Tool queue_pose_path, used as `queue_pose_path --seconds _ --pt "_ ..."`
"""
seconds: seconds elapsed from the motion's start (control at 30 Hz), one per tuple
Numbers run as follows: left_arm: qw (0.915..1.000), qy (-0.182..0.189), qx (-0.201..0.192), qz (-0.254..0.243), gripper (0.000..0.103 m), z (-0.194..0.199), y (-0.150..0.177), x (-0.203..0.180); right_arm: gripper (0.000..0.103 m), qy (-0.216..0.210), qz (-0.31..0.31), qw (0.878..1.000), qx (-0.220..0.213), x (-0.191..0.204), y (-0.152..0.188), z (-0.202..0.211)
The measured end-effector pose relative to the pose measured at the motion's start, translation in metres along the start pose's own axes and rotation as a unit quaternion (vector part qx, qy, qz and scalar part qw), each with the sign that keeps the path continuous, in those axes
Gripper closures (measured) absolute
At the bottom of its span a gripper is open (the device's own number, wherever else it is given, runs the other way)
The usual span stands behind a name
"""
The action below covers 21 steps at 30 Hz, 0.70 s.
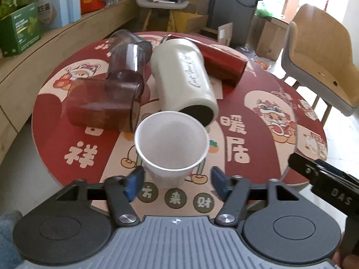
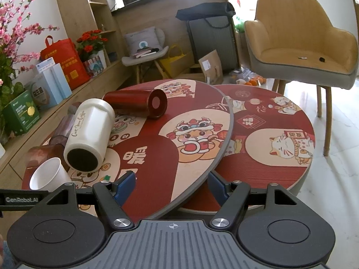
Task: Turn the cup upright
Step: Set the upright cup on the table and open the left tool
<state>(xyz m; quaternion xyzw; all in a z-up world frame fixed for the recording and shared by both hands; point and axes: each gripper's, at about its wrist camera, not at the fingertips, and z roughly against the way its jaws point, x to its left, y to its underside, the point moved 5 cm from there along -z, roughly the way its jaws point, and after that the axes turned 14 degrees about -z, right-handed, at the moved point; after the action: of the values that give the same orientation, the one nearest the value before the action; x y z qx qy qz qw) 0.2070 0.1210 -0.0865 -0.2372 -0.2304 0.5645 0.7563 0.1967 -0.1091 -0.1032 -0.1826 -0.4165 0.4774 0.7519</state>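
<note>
A white paper cup (image 1: 171, 144) stands upright on the round red table (image 1: 258, 116), mouth up. My left gripper (image 1: 177, 182) is open, its blue pads either side of the cup's base without touching it. The cup also shows at the left of the right wrist view (image 2: 48, 176). A white tumbler (image 1: 186, 78) lies on its side just behind the cup, dark open end toward me; it also shows in the right wrist view (image 2: 88, 132). My right gripper (image 2: 171, 185) is open and empty above the table's near edge.
A red tumbler (image 1: 222, 61) lies on its side behind the white one. Two smoky transparent cups (image 1: 128, 65) and a brown one (image 1: 98, 105) lie at the left. A second, lower round table (image 2: 276, 134) sits at the right, a yellow chair (image 2: 300, 38) beyond.
</note>
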Motion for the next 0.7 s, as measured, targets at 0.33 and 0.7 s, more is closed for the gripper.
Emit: queue_pose_path --seconds 0.33,0.7 --pt "0.9983 -0.034 -0.017 -0.044 0.006 0.031 0.006 -0.002 0.009 0.004 0.026 0.999 -0.018 0.008 0.004 0.008" --pt "0.9963 -0.073 -0.042 -0.013 0.004 0.096 0.028 0.049 0.0 0.0 0.068 0.997 -0.023 0.047 0.014 0.057"
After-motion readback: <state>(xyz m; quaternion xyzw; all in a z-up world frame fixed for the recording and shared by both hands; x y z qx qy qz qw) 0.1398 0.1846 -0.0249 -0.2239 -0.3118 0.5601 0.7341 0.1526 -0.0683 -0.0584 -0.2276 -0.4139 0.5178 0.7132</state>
